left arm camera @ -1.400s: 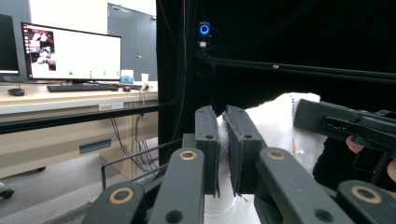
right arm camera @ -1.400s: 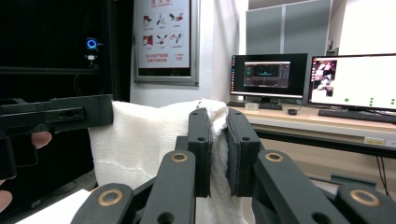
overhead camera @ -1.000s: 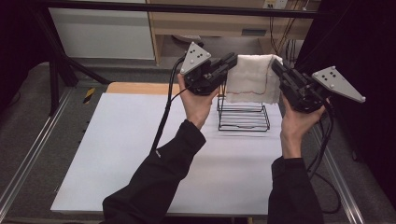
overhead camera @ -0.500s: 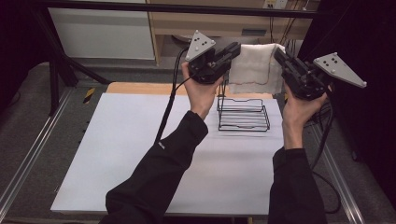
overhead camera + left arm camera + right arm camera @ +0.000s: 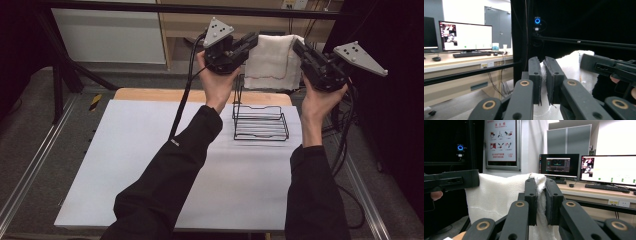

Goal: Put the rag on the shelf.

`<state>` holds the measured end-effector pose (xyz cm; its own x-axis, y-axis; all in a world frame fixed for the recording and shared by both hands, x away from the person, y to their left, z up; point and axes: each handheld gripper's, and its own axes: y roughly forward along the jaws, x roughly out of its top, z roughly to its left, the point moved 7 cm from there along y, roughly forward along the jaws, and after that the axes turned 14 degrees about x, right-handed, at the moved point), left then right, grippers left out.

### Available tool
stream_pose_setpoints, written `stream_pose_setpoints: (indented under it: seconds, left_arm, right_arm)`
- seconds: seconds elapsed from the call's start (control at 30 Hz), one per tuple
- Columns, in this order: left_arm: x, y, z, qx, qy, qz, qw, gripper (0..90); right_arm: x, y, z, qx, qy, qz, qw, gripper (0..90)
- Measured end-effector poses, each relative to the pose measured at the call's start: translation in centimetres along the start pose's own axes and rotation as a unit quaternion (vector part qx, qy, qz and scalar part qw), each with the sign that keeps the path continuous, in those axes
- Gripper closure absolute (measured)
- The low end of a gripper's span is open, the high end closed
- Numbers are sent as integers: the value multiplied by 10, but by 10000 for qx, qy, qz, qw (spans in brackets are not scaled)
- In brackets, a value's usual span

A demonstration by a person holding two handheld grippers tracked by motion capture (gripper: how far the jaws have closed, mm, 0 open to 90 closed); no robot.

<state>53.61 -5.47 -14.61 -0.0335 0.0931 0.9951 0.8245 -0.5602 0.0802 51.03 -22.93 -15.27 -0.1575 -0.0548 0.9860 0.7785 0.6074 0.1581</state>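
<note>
Left gripper: jaws clamped on one top corner of the white towel, cloth pinched between the pads in the left gripper view. Right gripper: jaws clamped on the other top corner, cloth bunched between the pads in the right gripper view. Towel: held in the air between the two grippers, stretched flat, hanging down behind and above the wire rack. Rack: black, standing on the white table near its far right corner, below the towel. Hands: both raised, forearms in dark sleeves. Background: monitors on a desk.
</note>
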Motion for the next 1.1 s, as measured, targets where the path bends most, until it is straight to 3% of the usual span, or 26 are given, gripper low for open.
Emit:
stream_pose_setpoints:
  seconds: [0.27,0.43,0.53,0.63,1.1]
  left_arm:
    - [-3,13,8,73,48,43,10000,832]
    - [-4,21,10,58,-54,77,9999,832]
    - [-5,24,10,102,89,74,9999,832]
    - [-6,28,11,105,108,55,9999,832]
    - [-29,43,16,105,121,260,9995,831]
  right_arm:
    - [-5,12,-11,22,94,40,9999,819]
    - [-6,18,-17,7,99,76,9999,818]
    - [-7,20,-22,-11,124,45,9999,819]
    - [-10,23,-25,-6,138,59,9999,819]
    - [-34,28,-39,-22,311,205,9993,817]
